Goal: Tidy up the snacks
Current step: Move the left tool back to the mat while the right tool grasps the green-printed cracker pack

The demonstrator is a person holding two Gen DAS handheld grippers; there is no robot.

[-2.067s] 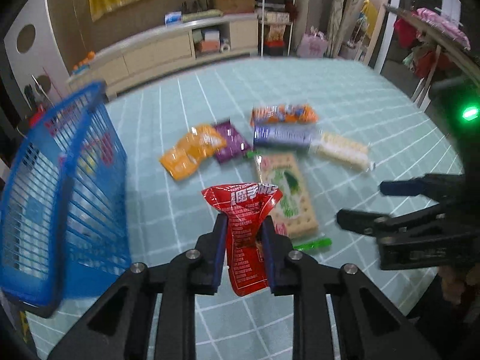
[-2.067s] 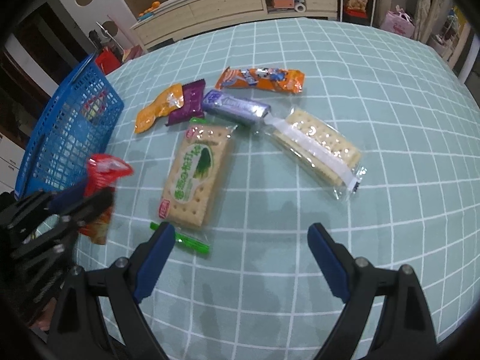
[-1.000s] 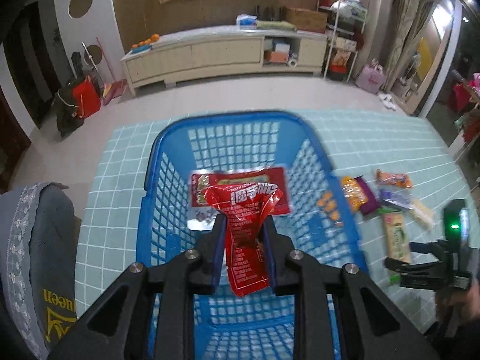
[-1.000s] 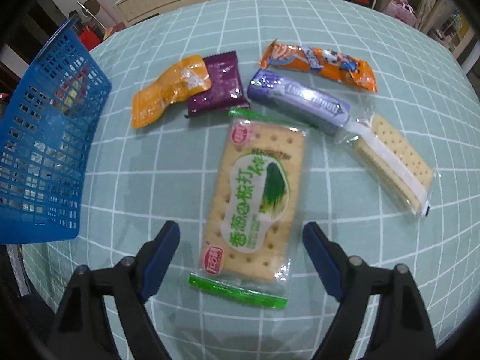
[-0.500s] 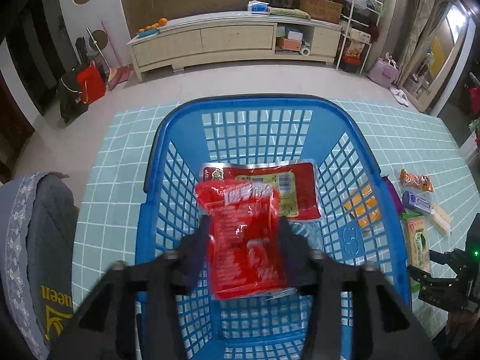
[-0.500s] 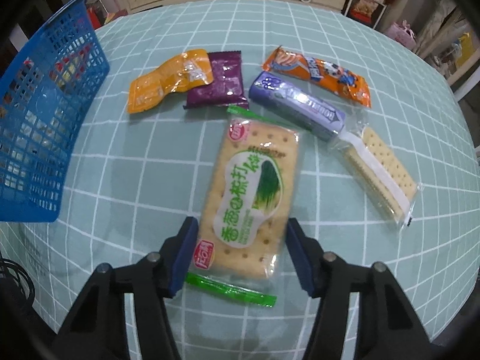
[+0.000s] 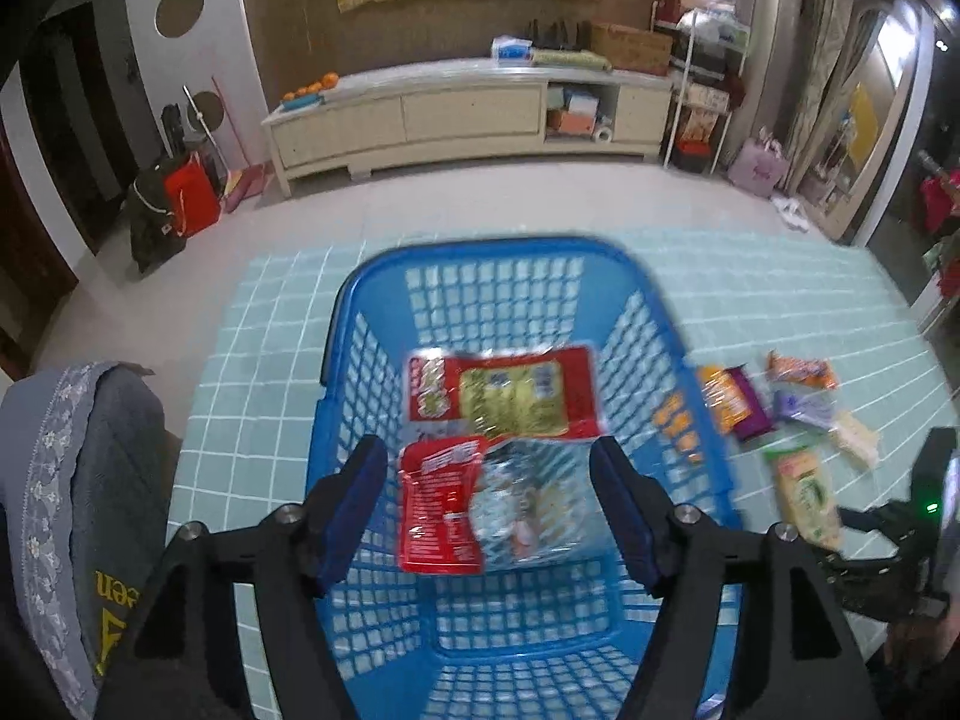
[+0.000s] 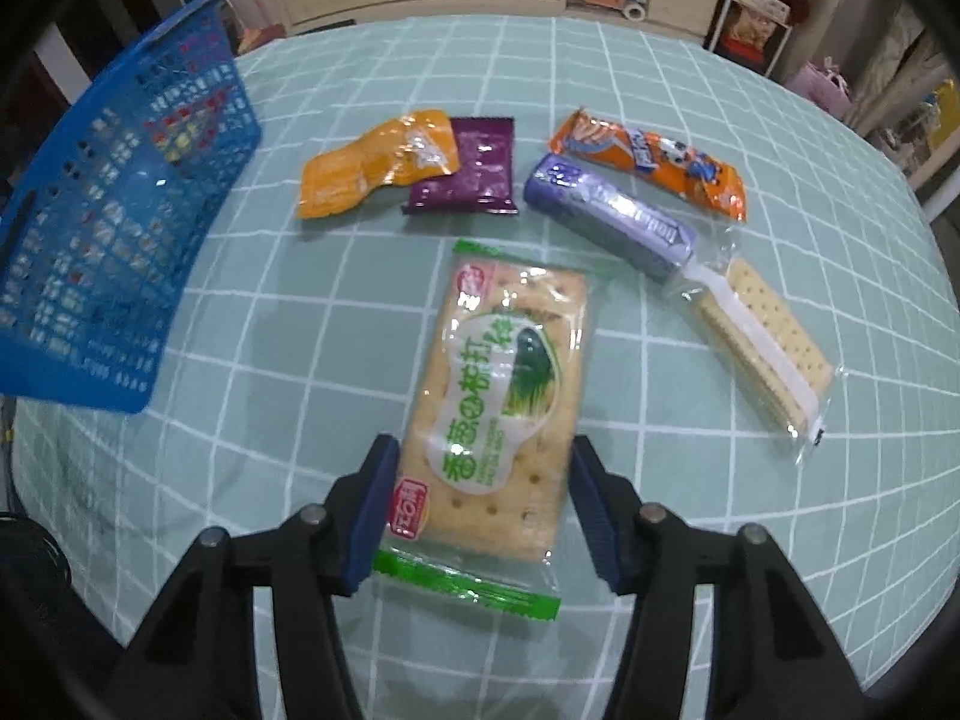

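Here the left gripper hangs over the blue basket with its jaws apart; they have just been opening, and the red snack packet lies loose in the basket below them, partly over a larger red-and-yellow packet.

The right gripper straddles the near end of the green-printed cracker pack on the checked tablecloth. Its jaws have just been closing and both pads sit against the wrapper's edges, so it looks clenched on the pack, though how firmly I cannot tell.

The risk is on that side. The grip takes only one end of a long, flat, slippery pack, so lifted it may droop, swing or slide out. Too hard a squeeze could crack the crackers. The green end seal under the jaws may also crumple.

The left view alone shows the basket's contents. The right view alone shows clearly what remains: an orange pouch, a purple packet, a violet bar, an orange wrapper and a clear cracker sleeve.
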